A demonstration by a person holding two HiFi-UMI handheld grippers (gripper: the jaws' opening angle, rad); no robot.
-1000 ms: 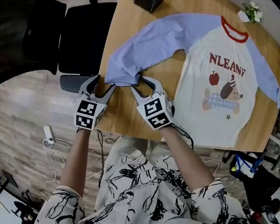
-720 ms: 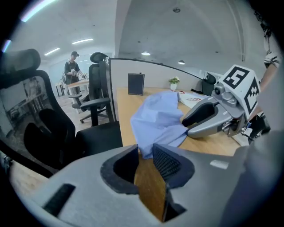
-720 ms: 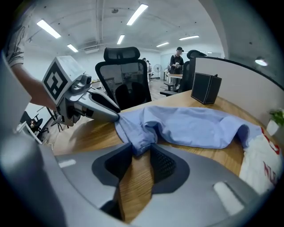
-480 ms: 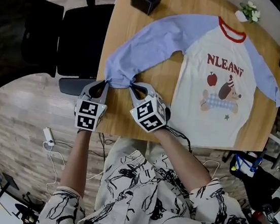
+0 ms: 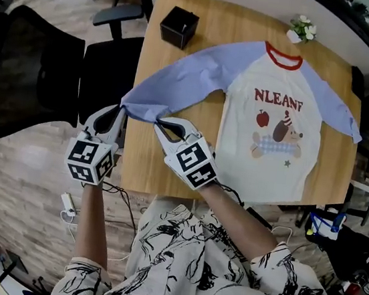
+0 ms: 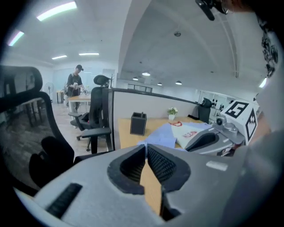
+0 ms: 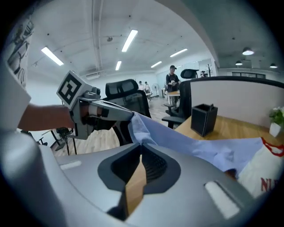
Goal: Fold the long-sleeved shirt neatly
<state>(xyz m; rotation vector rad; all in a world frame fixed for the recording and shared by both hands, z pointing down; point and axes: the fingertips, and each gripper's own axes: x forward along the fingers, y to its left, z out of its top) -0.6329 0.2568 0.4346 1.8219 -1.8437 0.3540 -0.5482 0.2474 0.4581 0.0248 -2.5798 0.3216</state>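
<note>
on the wooden desk [image 5: 168, 171] the long-sleeved shirt [image 5: 274, 132] lies flat with its print up, red collar toward the far edge and hem near the front edge. one blue sleeve runs out to the opposite side of the desk. the other sleeve [image 5: 186, 83] stretches toward the near corner by the black chair [image 5: 39, 70], and its cuff [image 5: 139, 110] is held up off the wood between the two claws.

the left claw [image 5: 120, 110] is pinched tight on the outer corner of the cuff. the right claw [image 5: 159, 122] has just been closing and now bites the inner corner, with only a thin fold of cloth between its pads.

this looks like light, soft jersey: no stiffness, so it will drape and sag wherever it is not held. the two cuff corners seem the right places to hold, since keeping them apart should hold the cuff flat and lightly taut while the sleeve is carried across the cream body. such thin cloth could slide out of a narrow pinch if tugged. the body is probably light enough to drag and wrinkle if the sleeve is pulled hard.

a black box [image 5: 179, 27] stands near the sleeve's upper part. a small plant [image 5: 300, 29] sits just beyond the collar.
</note>
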